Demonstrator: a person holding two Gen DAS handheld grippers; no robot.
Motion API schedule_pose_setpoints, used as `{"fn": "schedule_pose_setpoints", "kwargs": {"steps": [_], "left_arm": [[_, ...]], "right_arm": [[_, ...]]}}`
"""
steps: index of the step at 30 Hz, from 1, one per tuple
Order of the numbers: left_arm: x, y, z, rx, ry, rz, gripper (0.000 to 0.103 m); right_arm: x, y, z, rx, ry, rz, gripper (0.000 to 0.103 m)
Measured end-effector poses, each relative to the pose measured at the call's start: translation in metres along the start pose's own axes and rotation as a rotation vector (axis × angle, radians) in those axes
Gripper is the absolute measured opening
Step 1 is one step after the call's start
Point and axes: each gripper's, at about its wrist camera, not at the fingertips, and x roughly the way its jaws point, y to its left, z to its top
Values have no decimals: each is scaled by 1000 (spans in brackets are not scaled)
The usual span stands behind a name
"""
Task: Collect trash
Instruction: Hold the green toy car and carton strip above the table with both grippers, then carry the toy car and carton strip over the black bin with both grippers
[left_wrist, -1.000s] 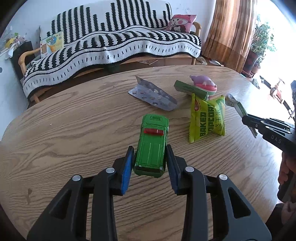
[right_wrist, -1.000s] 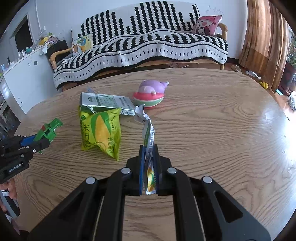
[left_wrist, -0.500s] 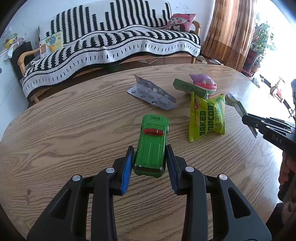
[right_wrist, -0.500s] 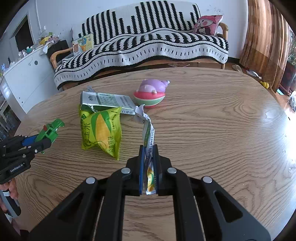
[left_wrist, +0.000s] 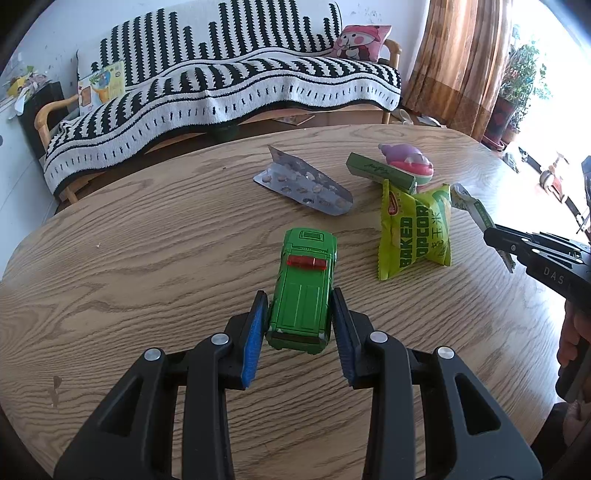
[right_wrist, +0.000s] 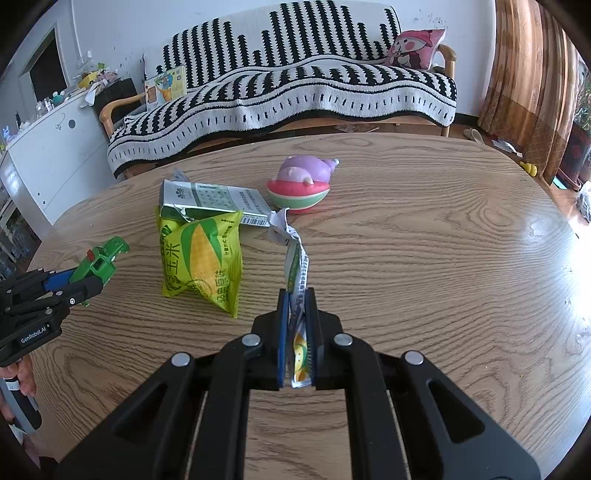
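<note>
A green toy car with a red roof light sits between the blue pads of my left gripper, which is shut on its rear half. My right gripper is shut on a crumpled, torn snack wrapper that stands up out of its jaws. The right gripper also shows at the right edge of the left wrist view. On the wooden table lie a yellow-green baked popcorn bag, a silver blister pack and a green carton.
A purple and pink squishy toy rests behind the carton and the popcorn bag. Past the table's far edge stands a sofa with a striped black and white cover. A hand grips the right tool.
</note>
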Motion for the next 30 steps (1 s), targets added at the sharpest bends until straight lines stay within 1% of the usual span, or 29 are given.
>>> {"fn": "schedule_pose_setpoints", "kwargs": {"steps": [11, 15, 17, 19, 21, 22, 23, 24, 25, 26, 27, 29, 30], "left_arm": [[0, -1, 0, -3, -1, -2, 34], [-14, -15, 6, -9, -46, -17, 34], [-27, -35, 10, 2, -81, -36, 34], [-40, -66, 11, 41, -112, -57, 34], [-51, -98, 7, 78, -131, -100, 34], [-57, -120, 3, 99, -133, -133, 34], [-61, -141, -1, 123, -129, -166, 34], [-65, -168, -7, 156, -119, -207, 34], [-68, -188, -10, 181, -111, -235, 34], [-70, -209, -14, 207, -102, -265, 34], [-74, -238, -20, 240, -90, -306, 34], [-79, -279, -30, 276, -64, -373, 34], [-80, -303, -37, 287, -38, -424, 34]], "right_arm": [[0, 0, -1, 5, -7, 2, 9], [-18, -7, -2, 35, -53, 16, 9], [-36, -17, -6, 84, -86, 40, 9], [-61, -33, -20, 131, -119, 64, 9], [-86, -49, -35, 151, -142, 63, 9], [-99, -59, -45, 155, -153, 52, 9], [-122, -77, -60, 167, -171, 27, 9], [-136, -90, -69, 180, -181, 12, 9], [-160, -112, -84, 209, -199, -7, 9], [-176, -127, -94, 230, -212, -21, 9], [-194, -145, -107, 253, -223, -43, 9], [-231, -184, -137, 311, -241, -92, 9], [-244, -201, -151, 339, -244, -112, 9]]}}
